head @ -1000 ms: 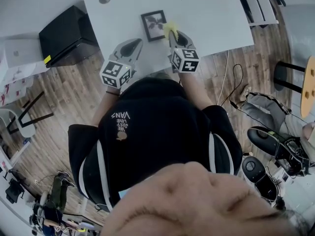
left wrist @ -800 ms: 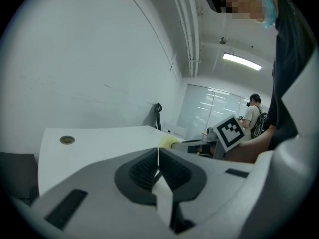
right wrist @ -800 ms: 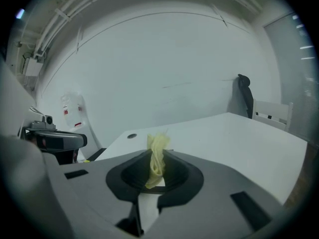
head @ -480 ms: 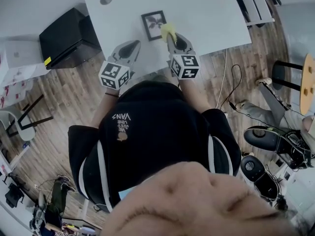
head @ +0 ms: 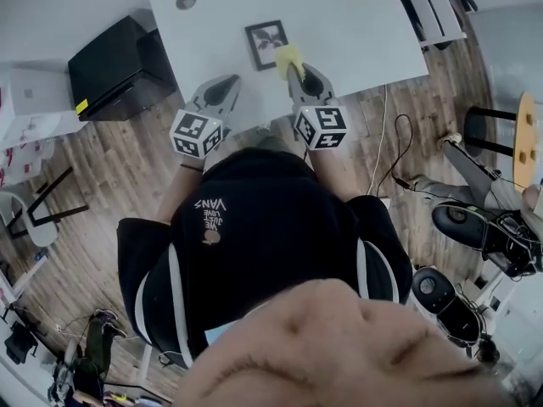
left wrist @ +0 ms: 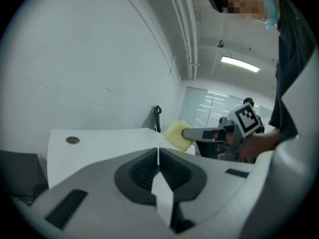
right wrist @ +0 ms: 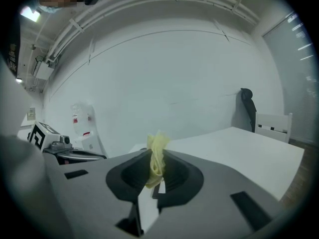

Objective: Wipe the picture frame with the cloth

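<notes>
At the far left, one black box [head: 114,64] stands on the floor beside the white bench [head: 356,24]. The bench has one round hole [head: 186,2] near its left far corner. There are two claws. The left claw [head: 227,86] is over the near edge of the bench, left of the frame and apart from it; in its own view its two jaws are pressed together with nothing between them. One picture frame [head: 265,41] with a dark border lies flat on the bench, between the two claws and a little beyond them. One yellow cloth [head: 288,57] is at the right near corner of the frame and seems to touch it. The right claw [head: 293,69] pinches this cloth; a fold of the cloth sticks up between its jaws.
</notes>
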A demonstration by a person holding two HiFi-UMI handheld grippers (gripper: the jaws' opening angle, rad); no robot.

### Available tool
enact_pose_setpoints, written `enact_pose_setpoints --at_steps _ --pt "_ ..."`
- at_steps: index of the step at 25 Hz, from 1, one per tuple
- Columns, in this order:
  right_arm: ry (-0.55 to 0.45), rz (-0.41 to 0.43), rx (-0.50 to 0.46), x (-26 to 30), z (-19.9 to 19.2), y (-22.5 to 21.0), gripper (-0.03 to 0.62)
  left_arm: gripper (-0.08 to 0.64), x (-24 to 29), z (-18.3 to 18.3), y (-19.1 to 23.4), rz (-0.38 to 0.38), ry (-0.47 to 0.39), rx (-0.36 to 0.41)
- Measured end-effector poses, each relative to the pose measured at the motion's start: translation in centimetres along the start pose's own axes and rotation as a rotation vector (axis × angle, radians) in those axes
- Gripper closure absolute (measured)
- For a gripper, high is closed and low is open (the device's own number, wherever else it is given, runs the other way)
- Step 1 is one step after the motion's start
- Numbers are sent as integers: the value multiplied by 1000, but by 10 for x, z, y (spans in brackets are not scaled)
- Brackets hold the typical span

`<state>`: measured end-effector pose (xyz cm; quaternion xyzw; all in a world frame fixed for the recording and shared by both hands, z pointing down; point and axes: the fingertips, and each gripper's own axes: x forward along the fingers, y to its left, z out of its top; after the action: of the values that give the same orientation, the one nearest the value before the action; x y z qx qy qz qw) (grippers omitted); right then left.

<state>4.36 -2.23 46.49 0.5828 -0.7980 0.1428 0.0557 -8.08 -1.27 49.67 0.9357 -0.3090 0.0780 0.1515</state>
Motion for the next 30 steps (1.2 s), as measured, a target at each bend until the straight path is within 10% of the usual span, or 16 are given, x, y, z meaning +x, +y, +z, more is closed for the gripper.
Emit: enact_pose_setpoints --at_steps 30 --pt "-38 76 -53 -31 3 44 543 540 -28 -11 -8 19 6 -4"
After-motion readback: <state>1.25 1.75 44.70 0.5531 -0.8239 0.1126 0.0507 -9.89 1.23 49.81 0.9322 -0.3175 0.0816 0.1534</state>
